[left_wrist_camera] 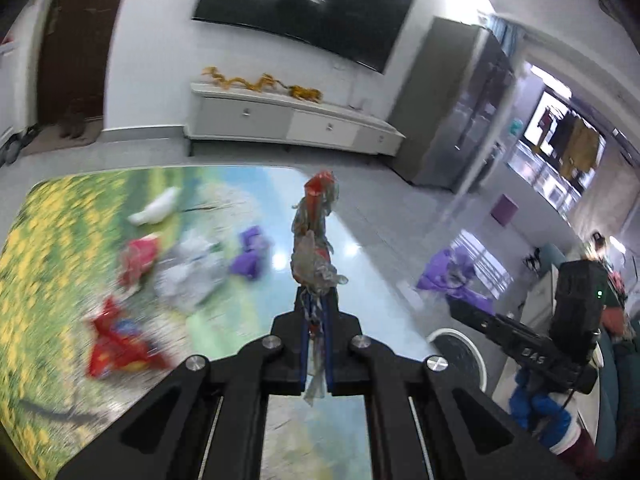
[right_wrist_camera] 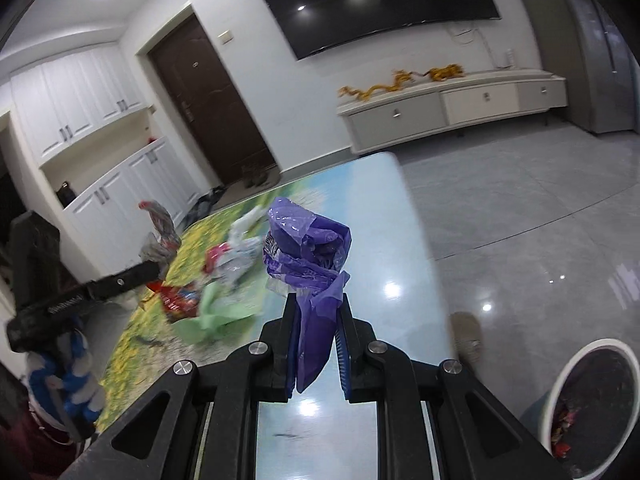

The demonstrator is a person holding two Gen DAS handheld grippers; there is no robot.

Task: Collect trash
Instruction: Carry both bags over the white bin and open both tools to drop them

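Currently held, two items. Left gripper [left_wrist_camera: 316, 312]: clamped on a clear-and-red wrapper [left_wrist_camera: 316, 232], which stands upright from the jaws toward 12 o'clock, lifted clear of the table [left_wrist_camera: 248, 364], presumably for carrying to the bin. Right gripper [right_wrist_camera: 318, 320]: clamped on a crumpled purple bag [right_wrist_camera: 308, 252], likewise raised. White bin [right_wrist_camera: 560, 384]: on the floor at 4 o'clock in the right wrist view, dark-lined, some red scraps inside; its far side is cut off by the frame. Remaining on the table, at 9 o'clock in the left wrist view: a red packet [left_wrist_camera: 116, 344], a grey-white bag [left_wrist_camera: 188, 272], a purple scrap [left_wrist_camera: 250, 252], a white piece [left_wrist_camera: 158, 210]. All are motion-blurred, so their kinds are uncertain.
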